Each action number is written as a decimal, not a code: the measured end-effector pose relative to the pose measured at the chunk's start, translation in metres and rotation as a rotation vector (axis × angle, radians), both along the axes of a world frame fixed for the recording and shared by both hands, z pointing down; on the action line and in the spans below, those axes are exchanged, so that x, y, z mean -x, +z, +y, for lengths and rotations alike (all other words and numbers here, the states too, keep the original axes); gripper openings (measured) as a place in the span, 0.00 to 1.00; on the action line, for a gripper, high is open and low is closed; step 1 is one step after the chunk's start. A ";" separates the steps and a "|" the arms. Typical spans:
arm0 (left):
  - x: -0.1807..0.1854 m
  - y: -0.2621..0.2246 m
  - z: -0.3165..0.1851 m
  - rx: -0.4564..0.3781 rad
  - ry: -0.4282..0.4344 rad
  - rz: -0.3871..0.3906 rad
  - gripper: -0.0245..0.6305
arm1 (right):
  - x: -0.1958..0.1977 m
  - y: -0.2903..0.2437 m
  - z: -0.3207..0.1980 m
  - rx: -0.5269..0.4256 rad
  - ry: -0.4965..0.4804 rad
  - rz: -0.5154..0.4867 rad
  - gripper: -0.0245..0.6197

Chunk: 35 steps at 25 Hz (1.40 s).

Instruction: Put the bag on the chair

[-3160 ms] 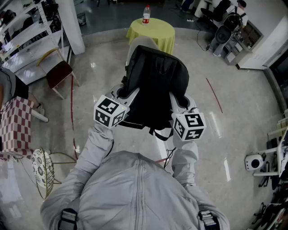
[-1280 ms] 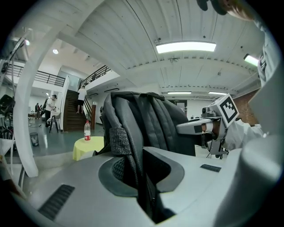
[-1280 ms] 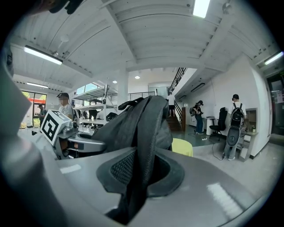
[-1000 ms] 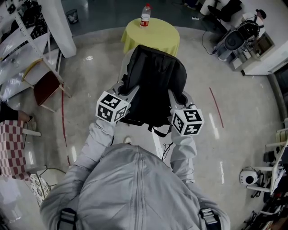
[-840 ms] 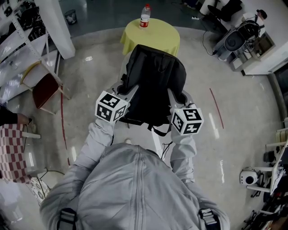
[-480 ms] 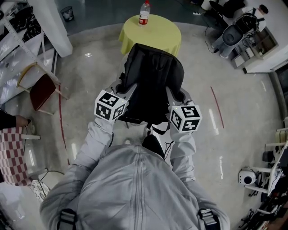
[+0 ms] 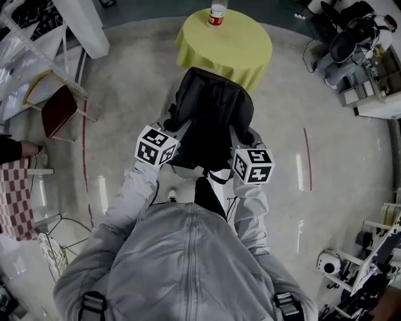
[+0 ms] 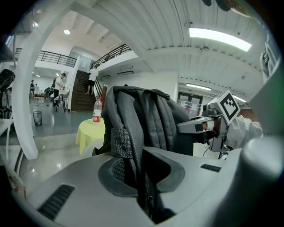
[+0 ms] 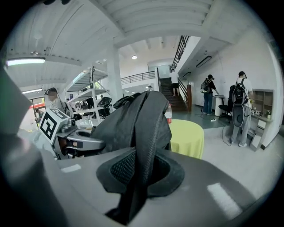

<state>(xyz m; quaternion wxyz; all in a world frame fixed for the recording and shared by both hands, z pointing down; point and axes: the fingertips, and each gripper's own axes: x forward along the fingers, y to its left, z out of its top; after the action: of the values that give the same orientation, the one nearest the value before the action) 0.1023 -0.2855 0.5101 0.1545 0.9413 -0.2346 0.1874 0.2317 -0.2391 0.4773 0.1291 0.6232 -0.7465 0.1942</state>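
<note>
Bag [image 7: 210, 119] now nearer yellow table [image 7: 225, 47]; hold on it unchanged.

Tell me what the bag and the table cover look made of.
The bag looks like woven synthetic fabric, matte black: fine weave and a mesh strap show up close. The table cover is probably soft yellow cloth, matte: it drapes in folds at the edge.

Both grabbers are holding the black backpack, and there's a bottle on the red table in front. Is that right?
Almost. The table is yellow, not red; the head view shows it. The rest holds: the left gripper and the right gripper are each shut on the black backpack, and the bottle stands on that table in front.
</note>
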 end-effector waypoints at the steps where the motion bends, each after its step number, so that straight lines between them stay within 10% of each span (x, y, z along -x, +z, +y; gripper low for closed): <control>1: -0.002 0.010 -0.005 0.019 -0.010 -0.010 0.10 | -0.003 0.009 -0.007 0.019 -0.011 0.000 0.12; 35: -0.049 0.266 -0.133 0.476 -0.286 -0.256 0.11 | -0.062 0.271 -0.179 0.450 -0.359 0.002 0.11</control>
<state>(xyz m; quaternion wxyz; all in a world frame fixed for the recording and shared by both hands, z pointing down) 0.1508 -0.4183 0.7763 0.3647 0.8047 -0.3320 0.3304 0.2936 -0.4180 0.7481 0.2973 0.4369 -0.7829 0.3282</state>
